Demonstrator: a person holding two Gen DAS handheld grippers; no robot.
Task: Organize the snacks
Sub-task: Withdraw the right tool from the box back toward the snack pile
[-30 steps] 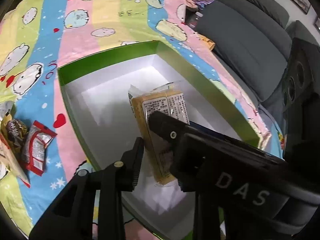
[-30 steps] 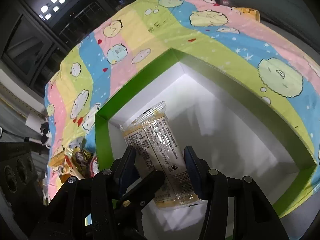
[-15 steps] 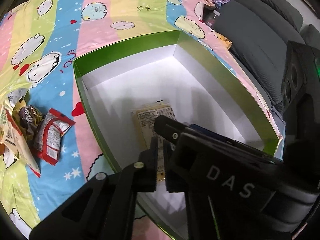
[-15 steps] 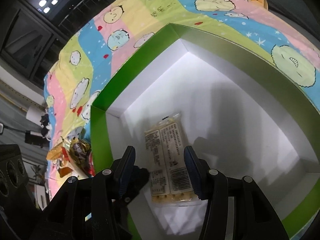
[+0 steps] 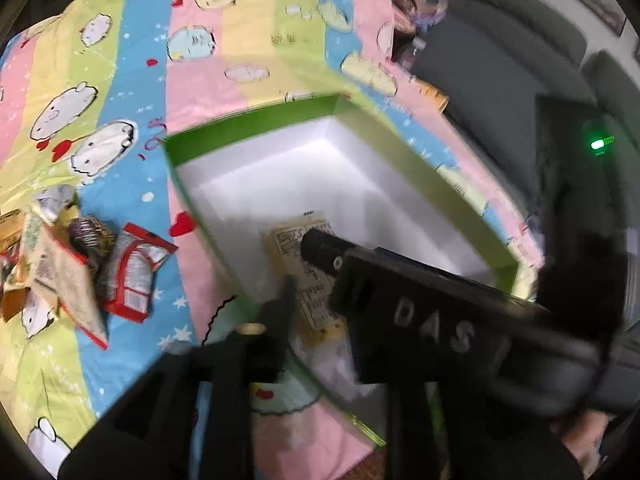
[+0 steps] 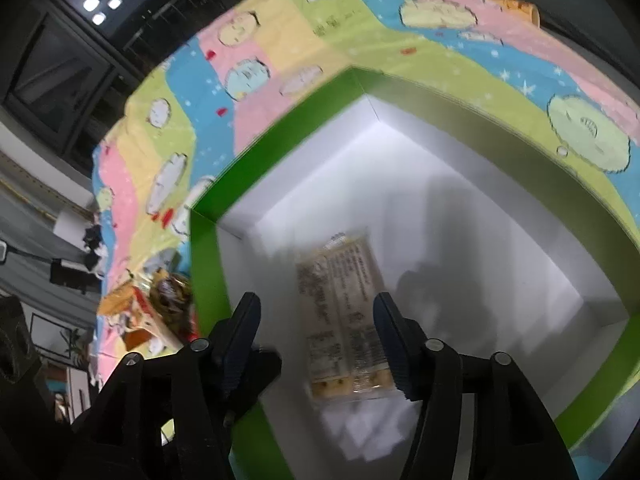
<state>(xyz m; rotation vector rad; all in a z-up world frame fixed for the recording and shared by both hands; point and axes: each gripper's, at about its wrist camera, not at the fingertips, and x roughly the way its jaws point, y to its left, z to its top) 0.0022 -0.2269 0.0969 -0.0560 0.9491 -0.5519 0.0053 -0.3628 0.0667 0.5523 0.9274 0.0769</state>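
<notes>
Nearest the right wrist camera, the right tool (image 6: 316, 332) shows two matte black fingers with ribbed pads (image 6: 390, 336) spread wide apart, holding nothing. Between and beyond them a flat rectangular snack packet (image 6: 344, 316) in glossy clear wrap, yellowish with printed labels, lies on the white floor of the box (image 6: 208, 264), close to its left wall. The print is too blurred to read. The box is shallow cardboard, white inside with a bright green rim.

In the left wrist view the left tool (image 5: 310, 264) is smeared by motion; its black fingers stand a narrow gap apart with nothing between them, and the right tool's body, lettered "DAS", crosses in front and hides the packet's (image 5: 298, 276) lower right part. Left of the box, a loose pile of crinkled foil wrappers (image 5: 76, 276), red, white and brown, rests on a soft striped cloth (image 5: 248, 40) printed with cartoon animals. Beyond it, a grey cushioned sofa (image 5: 492, 52) is cut off by the frame edge.
</notes>
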